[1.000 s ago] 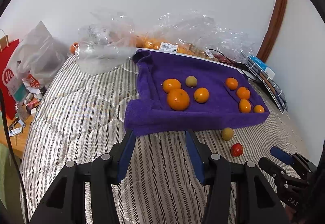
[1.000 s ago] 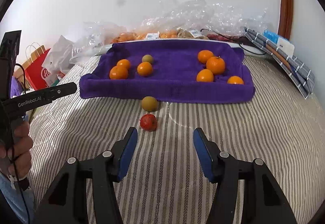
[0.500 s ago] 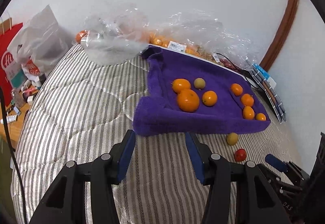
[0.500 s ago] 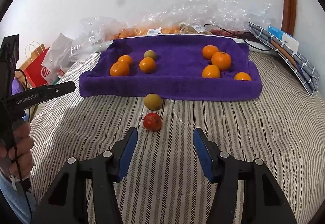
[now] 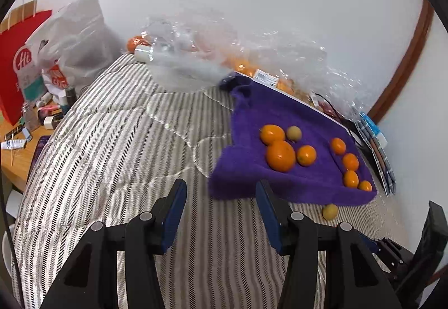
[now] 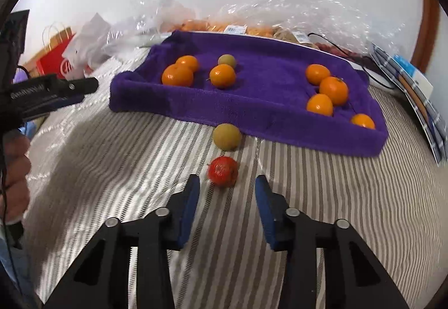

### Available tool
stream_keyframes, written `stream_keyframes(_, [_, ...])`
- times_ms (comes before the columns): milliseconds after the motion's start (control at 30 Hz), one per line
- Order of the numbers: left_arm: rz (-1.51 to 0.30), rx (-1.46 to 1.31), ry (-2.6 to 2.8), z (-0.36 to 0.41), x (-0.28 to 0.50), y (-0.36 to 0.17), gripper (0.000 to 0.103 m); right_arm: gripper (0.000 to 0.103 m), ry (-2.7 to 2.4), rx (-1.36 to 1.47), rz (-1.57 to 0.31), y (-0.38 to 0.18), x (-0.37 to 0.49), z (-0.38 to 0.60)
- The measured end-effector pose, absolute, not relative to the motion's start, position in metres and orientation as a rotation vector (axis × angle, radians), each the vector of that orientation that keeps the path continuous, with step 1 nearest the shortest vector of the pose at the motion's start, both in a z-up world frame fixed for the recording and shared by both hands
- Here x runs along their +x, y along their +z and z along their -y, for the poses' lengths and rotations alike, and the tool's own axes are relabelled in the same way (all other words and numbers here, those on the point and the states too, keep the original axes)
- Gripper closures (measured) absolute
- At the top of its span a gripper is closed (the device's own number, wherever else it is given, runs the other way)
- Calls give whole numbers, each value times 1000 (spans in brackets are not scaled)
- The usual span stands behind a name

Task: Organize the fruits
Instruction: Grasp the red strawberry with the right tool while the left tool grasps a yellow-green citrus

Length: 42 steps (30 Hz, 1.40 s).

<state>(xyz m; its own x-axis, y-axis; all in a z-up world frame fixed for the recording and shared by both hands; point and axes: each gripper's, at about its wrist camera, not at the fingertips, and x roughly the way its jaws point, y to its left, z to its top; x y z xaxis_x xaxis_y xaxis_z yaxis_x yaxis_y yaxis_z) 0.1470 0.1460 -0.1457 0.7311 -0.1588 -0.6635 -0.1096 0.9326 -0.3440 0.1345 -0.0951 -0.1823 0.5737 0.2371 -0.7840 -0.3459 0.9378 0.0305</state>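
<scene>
Tomato (image 6: 223, 171) on the striped quilt (image 6: 336, 197), just ahead of right gripper (image 6: 226, 191), slightly left of centre between wide-open, empty jaws. Round, no long axis. Left gripper (image 5: 221, 197) also wide open, empty, farther off, facing towel (image 5: 280, 118) corner.

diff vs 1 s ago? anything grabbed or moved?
The right gripper has closed in on the red fruit, which now sits just ahead of its open fingertips, not yet gripped. The left gripper swung left, so the purple towel moved right in its view. Nothing was grabbed or released. The yellow-green fruit and the oranges on the towel stayed put.
</scene>
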Motion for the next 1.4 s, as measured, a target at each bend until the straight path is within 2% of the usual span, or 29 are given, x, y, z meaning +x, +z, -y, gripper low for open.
stream_keyframes(267, [-761, -416, -3, -157, 152, -151, 54, 66, 364, -178, -917, -191, 157, 96])
stream_keyframes(333, [-775, -409, 11, -157, 154, -153, 54, 72, 379, -159, -920, -190, 160, 98])
stream_keyframes(467, [-783, -383, 25, -154, 155, -155, 54, 77, 394, -137, -926, -191, 158, 101])
stream_keyframes(667, [-779, -329, -14, -141, 153, -155, 54, 78, 399, -92, -904, -186, 146, 113])
stream_keyframes(967, [-875, -250, -202, -56, 150, -140, 54, 78, 337, -65, -875, -172, 118, 166])
stream_keyframes(1167, [-964, -182, -209, 8, 165, -159, 54, 78, 257, -11, -866, -170, 104, 217])
stream_keyframes(1400, [-980, -150, -169, 41, 185, -168, 61, 78, 185, 21, -852, -168, 88, 264])
